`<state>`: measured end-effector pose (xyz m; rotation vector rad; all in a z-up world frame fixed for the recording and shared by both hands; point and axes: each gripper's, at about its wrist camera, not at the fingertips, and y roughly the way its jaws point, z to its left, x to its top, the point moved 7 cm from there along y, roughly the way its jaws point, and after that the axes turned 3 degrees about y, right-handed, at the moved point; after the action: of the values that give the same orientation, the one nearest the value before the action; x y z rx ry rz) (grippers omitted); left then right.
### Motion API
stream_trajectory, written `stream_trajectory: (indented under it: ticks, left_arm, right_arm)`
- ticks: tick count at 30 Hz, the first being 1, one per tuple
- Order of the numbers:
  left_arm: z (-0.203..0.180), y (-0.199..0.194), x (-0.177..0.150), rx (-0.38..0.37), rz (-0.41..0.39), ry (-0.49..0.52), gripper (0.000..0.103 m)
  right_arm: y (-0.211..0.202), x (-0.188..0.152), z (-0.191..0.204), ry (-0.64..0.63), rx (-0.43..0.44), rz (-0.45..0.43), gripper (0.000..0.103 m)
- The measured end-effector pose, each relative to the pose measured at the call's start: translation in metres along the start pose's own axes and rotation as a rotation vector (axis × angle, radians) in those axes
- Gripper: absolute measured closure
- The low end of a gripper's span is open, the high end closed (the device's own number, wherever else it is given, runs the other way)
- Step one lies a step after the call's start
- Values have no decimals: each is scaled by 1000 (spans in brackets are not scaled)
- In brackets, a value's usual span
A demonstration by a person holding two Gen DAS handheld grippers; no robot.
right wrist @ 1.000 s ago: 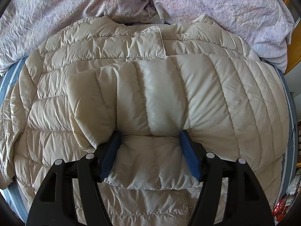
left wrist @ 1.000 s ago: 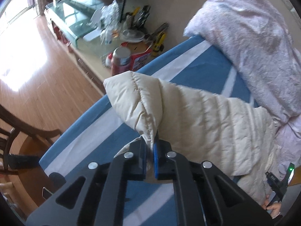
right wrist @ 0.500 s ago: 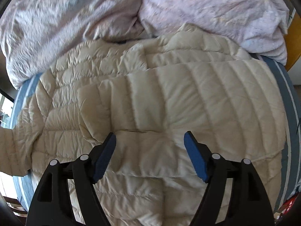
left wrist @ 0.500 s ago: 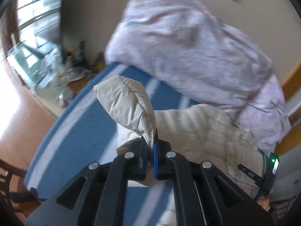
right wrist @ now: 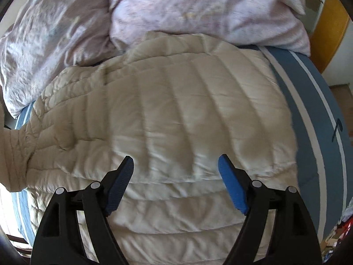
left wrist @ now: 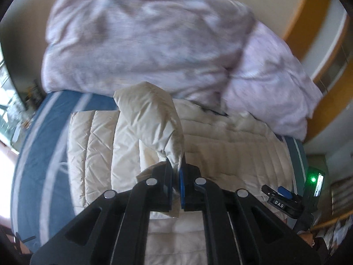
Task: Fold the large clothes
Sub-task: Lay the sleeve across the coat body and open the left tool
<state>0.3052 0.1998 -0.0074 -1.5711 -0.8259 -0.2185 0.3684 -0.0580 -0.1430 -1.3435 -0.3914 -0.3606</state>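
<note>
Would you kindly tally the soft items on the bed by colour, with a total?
Cream: 1, the jacket, its sleeve shut in the left hand-held gripper
Lilac: 2, the duvet and the pillow
Blue with white stripes: 1, the sheet
Total: 4

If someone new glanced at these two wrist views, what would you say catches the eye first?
Probably the cream quilted down jacket spread across the blue striped bed, filling the middle of both views. Next, its sleeve, lifted above the jacket and pinched in the shut left gripper, while the right gripper hovers with jaws wide and nothing between them. Behind lies crumpled lilac bedding.
</note>
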Motion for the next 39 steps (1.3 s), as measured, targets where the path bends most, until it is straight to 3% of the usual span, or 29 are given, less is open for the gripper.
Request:
stream_trajectory:
  ticks: [10,21,24,26,29,34,39]
  left_arm:
    - [-112,60,-26,-79,99,129,98]
    - [-151,96,-35,-93,148,164,95]
    - [-156,96,-33,-103,146,172,83]
    - [-156,89,-29,-117,128,171,56]
    - [-150,78,-22,-128,87,175,42]
    - [-124,69,-16,-122,62,153,33]
    - [-75,69,-21,-18,61,124,33]
  right_arm:
    - [-3,-7,-61,77,-17,5,22]
    - [-6,-4,-80,84,-21,0,22]
    - [-8,-2,-78,76,-15,-7,22]
    - [-10,2,-75,66,-7,-17,22]
    - [-14,13,-60,44,31,-44,23]
    - [-25,27,-22,-8,124,-87,25]
    - [-27,30,30,-89,228,-85,54]
